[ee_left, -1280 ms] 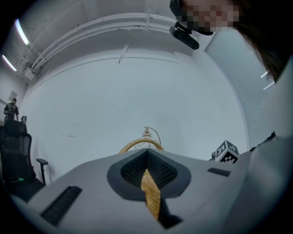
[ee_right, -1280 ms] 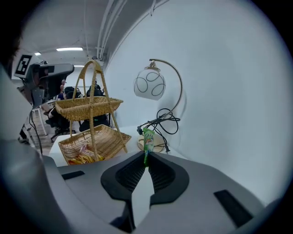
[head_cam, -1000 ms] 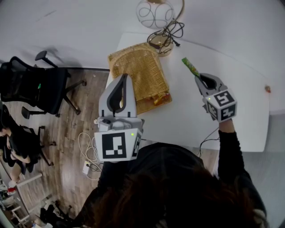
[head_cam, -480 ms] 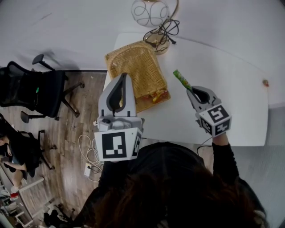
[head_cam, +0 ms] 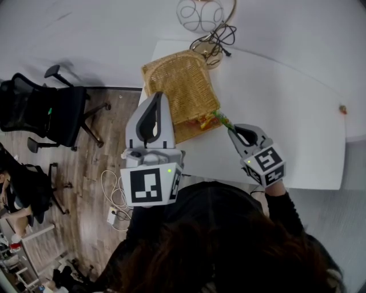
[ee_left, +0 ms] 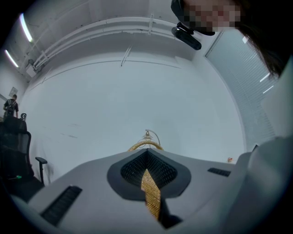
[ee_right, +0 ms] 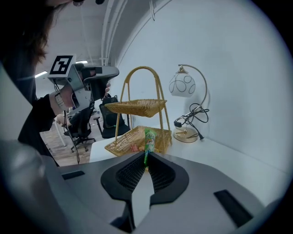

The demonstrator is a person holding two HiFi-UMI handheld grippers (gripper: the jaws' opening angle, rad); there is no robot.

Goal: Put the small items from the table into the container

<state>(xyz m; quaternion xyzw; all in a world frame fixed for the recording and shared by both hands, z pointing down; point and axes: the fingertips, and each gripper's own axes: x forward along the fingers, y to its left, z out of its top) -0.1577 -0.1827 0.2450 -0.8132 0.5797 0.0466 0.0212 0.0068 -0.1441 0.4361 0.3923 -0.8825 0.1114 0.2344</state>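
A two-tier wicker basket (head_cam: 180,91) stands at the left end of the white table (head_cam: 286,91). My right gripper (head_cam: 232,131) is shut on a thin green snack packet (head_cam: 222,119), whose free end reaches the basket's near right corner. In the right gripper view the packet (ee_right: 149,138) sticks up from the closed jaws (ee_right: 146,157), in front of the lower tray (ee_right: 130,141), which holds a few small wrapped items. My left gripper (head_cam: 158,98) hovers over the basket's left side, shut and empty (ee_left: 147,153). A small orange item (head_cam: 343,109) lies at the table's far right.
A globe lamp (head_cam: 200,14) with a coiled black cable (head_cam: 216,41) stands behind the basket. Black office chairs (head_cam: 51,114) and a white floor cable (head_cam: 111,194) lie left of the table on the wood floor. A white wall runs behind the table.
My right gripper has carried the green packet leftward and nearer, from over the middle of the table to the basket's near right corner. The left gripper has stayed where it was.
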